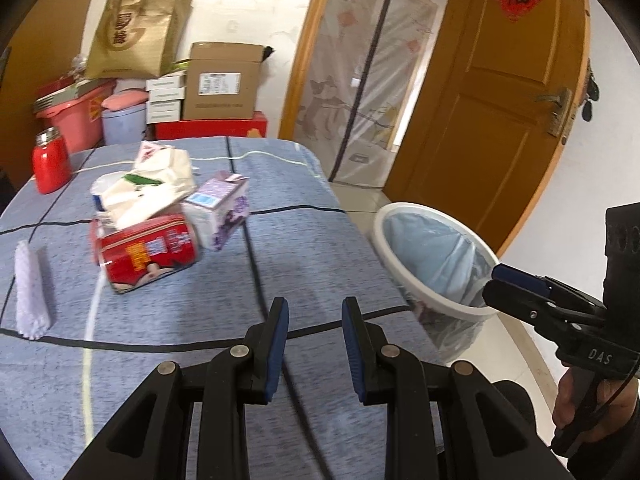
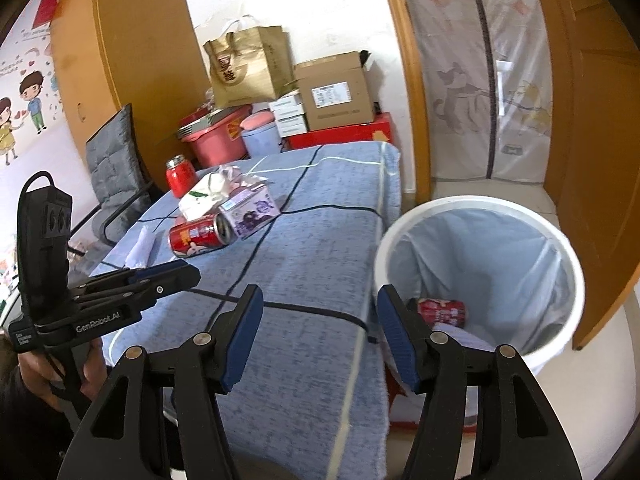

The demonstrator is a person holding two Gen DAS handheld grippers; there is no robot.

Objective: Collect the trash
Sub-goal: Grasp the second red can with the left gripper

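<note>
A red can (image 1: 150,252) lies on its side on the blue cloth-covered table (image 1: 304,248), touching a purple carton (image 1: 222,210) and a crumpled white package (image 1: 154,184). The same pile shows in the right wrist view: can (image 2: 198,236), carton (image 2: 252,210), white package (image 2: 208,194). A white bin (image 2: 476,272) with a blue liner stands right of the table and holds a red wrapper (image 2: 442,312). My left gripper (image 1: 314,316) is open and empty above the table, short of the pile. My right gripper (image 2: 320,316) is open and empty near the bin's rim.
A red flask (image 1: 50,160) stands at the table's far left, and a white cloth strip (image 1: 30,292) lies on the left. Boxes, a gold bag (image 1: 136,32) and tubs are stacked behind the table. A wooden door (image 1: 500,92) stands right. A grey chair (image 2: 112,172) sits left.
</note>
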